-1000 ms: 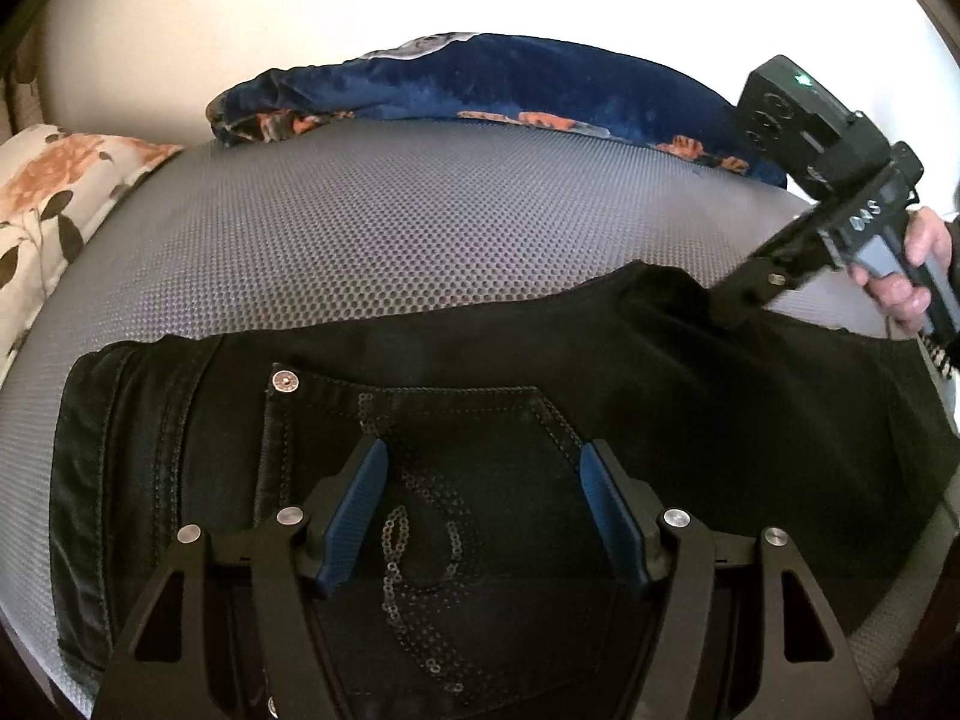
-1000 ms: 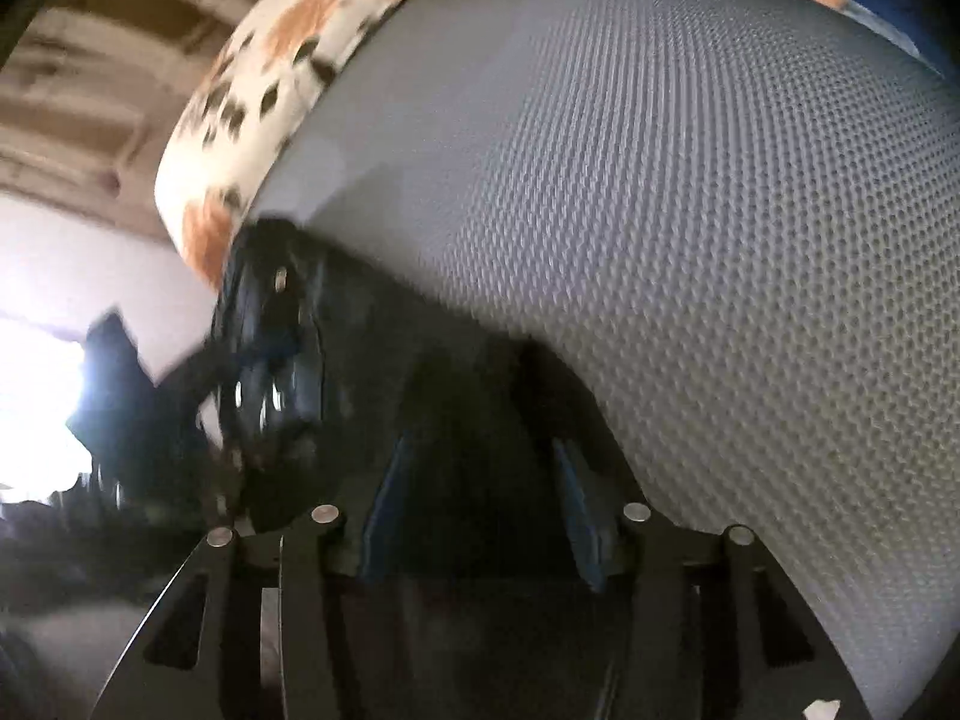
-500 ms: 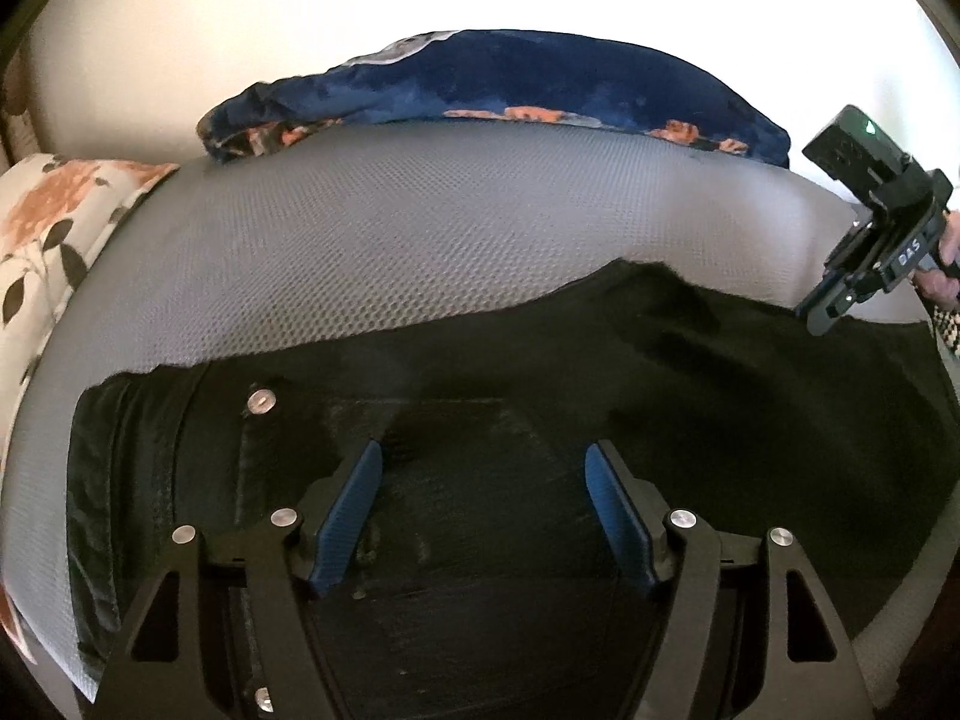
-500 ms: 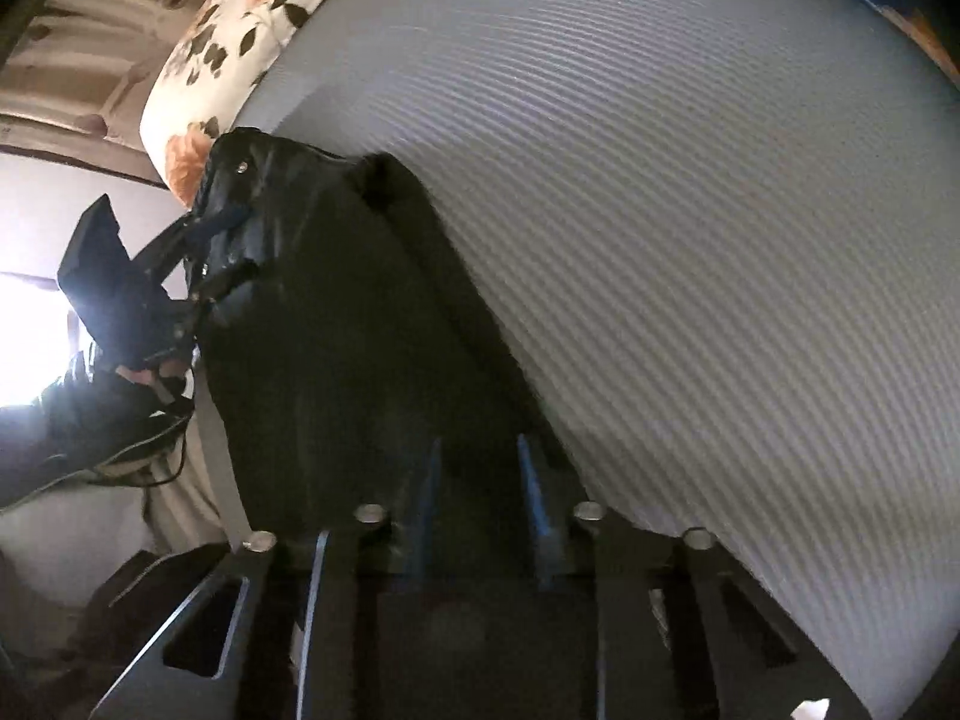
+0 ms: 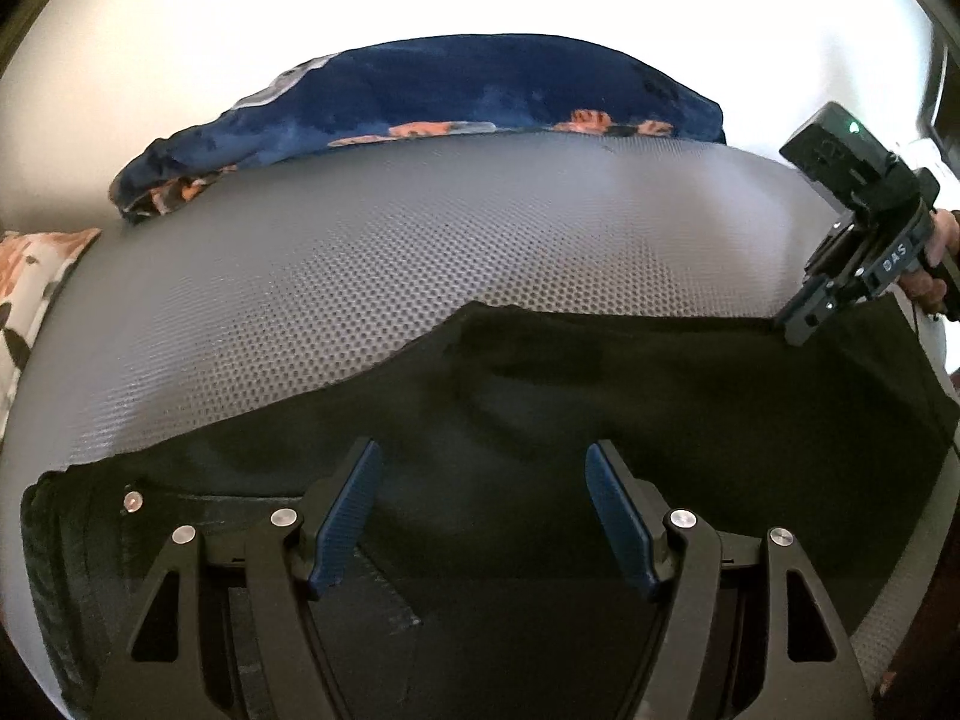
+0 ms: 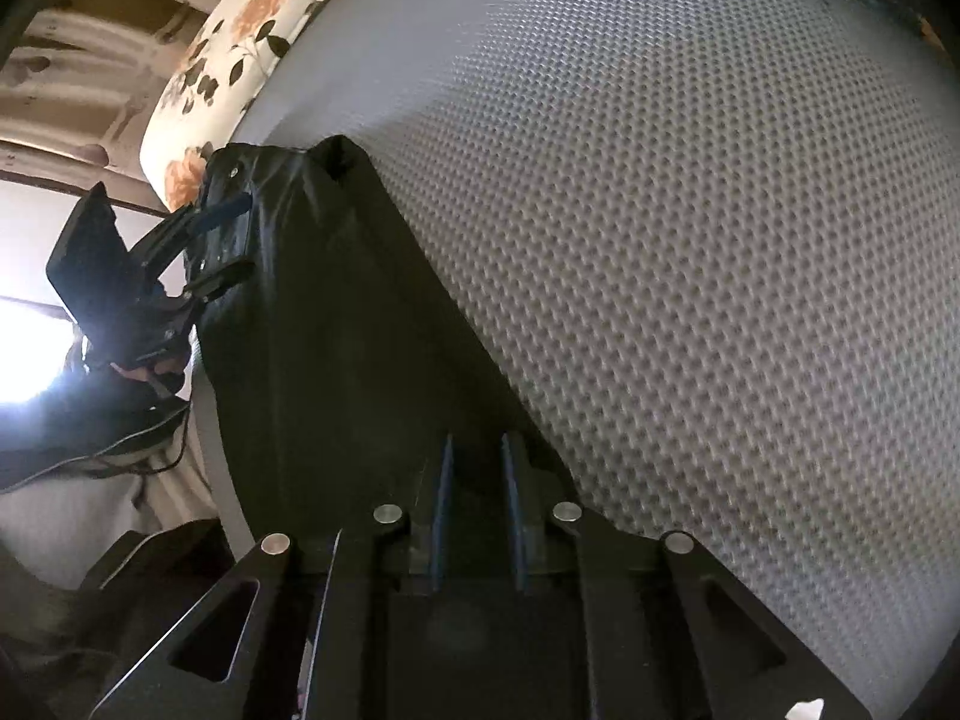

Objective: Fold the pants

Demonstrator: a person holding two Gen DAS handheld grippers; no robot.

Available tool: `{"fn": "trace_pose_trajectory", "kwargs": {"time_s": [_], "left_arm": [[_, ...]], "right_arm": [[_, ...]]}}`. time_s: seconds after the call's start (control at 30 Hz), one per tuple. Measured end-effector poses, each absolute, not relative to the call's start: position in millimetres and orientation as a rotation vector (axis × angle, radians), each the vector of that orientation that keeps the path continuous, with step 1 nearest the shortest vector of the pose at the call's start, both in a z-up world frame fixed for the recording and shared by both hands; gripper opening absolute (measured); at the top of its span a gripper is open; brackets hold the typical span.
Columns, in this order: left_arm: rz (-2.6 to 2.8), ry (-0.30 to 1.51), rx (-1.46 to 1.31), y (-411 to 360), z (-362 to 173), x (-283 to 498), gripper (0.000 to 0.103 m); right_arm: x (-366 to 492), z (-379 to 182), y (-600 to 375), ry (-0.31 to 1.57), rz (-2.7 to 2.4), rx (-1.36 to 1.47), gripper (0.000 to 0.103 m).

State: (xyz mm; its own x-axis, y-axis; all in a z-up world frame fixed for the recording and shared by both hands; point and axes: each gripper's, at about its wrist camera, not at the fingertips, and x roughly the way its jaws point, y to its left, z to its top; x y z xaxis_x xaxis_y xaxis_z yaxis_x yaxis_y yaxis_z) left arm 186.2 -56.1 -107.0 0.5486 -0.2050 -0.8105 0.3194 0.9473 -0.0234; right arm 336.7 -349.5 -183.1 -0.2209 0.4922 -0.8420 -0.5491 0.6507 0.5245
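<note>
Black pants [image 5: 660, 408] lie across a grey mesh mattress [image 5: 420, 228], waistband at the left and leg running right. My left gripper [image 5: 485, 447] hovers over the seat area, open, with nothing pinched between its blue pads. In the right wrist view it is seen at the waist end [image 6: 240, 237]. At the leg's far edge my right gripper [image 5: 798, 330] is closing. In its own view the narrow gap between the fingertips [image 6: 477, 439] holds a fold of the pants [image 6: 336, 330].
A dark blue floral blanket [image 5: 480, 90] is bunched along the mattress's far side. A white floral pillow [image 5: 30, 276] lies at the left end, also visible as the pillow [image 6: 222, 60]. Bare mesh [image 6: 690, 240] stretches beyond the pants. A hand [image 5: 936, 246] holds the right gripper.
The left gripper slid right along the pants, so the back pocket dropped out of view. The right gripper moved out along the leg and its jaws narrowed onto the fabric.
</note>
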Motion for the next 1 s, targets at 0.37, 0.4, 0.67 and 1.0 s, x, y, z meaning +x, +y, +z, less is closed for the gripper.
{"fn": "trace_pose_trajectory", "kwargs": {"time_s": [0.37,0.4,0.67,1.0], "left_arm": [[-0.309,0.955,0.139,-70.9,-113.1,192.2,0.071],[-0.312,0.956,0.136,-71.5,-113.7,193.0,0.071],[-0.321,0.957,0.135,-73.5,-114.8,190.9,0.071],[-0.311,0.972,0.160,-76.6,-120.5,188.4,0.071]], "right_arm": [[320.2,-154.6,-346.7,1.303,0.913,-0.032,0.001],[320.2,-152.7,-347.1,1.301,0.914,-0.031,0.001],[330.2,-174.9,-364.2,1.403,0.837,-0.022,0.012],[321.7,-179.7,-403.7,1.462,0.925,-0.002,0.019]]}}
